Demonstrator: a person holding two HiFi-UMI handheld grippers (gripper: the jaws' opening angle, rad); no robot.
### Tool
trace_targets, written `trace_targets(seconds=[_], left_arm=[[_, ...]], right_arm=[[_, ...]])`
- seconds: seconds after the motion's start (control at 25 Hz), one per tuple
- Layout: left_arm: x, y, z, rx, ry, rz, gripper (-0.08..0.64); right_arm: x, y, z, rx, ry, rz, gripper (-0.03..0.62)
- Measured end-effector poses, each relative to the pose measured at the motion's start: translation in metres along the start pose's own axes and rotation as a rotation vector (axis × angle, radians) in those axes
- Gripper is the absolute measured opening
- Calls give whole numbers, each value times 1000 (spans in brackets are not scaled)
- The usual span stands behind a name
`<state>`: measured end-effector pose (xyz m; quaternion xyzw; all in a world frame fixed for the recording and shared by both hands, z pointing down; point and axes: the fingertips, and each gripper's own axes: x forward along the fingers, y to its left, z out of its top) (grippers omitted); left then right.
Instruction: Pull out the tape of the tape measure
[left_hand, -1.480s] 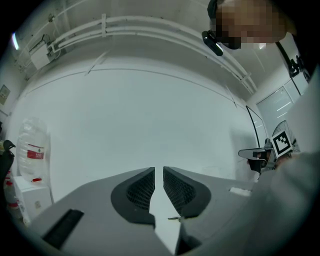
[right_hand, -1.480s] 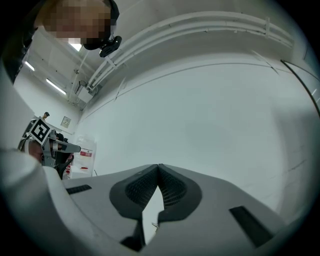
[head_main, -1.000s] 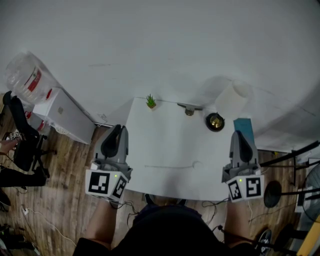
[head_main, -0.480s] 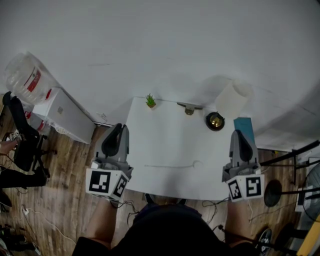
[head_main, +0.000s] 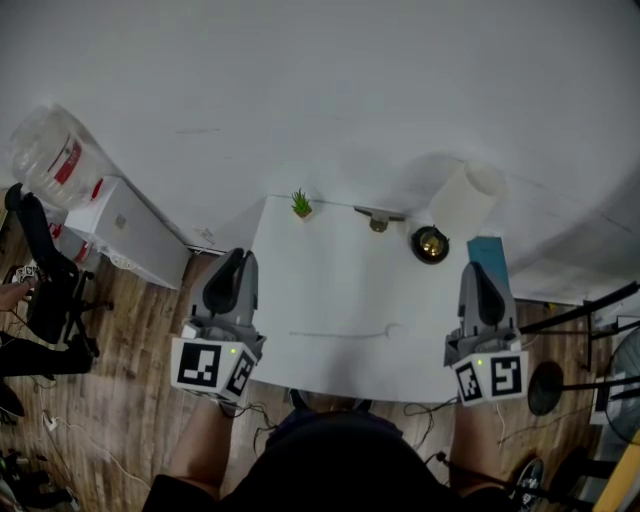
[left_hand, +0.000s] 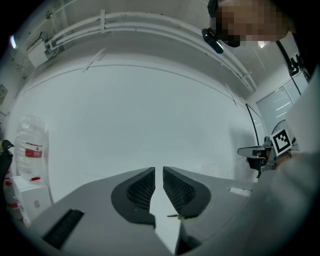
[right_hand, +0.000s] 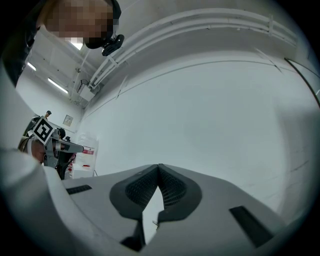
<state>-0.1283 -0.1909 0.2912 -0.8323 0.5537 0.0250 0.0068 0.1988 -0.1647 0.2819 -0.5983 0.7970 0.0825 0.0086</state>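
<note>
One tape measure (head_main: 430, 243) ahead-left of right gripper (head_main: 477, 266) fingers (right_hand: 172, 187); apart

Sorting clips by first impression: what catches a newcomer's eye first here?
Two handheld grippers flank a white table, the left gripper at its left edge, the right gripper at its right, both empty. Along the far edge stand a tiny green plant, a shiny brass-coloured round object and a tall white roll.

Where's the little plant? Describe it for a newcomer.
Start at the white table against the wall. At its far left corner stands the small green plant, left of a round dark object with a brassy centre; it is the only green, spiky thing there.
</note>
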Motion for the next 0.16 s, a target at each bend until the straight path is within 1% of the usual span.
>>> trace_targets(seconds=[0.16], left_arm=[[0, 1, 1, 0, -2, -2, 49]], right_arm=[[1, 0, 3, -1, -4, 0, 3]])
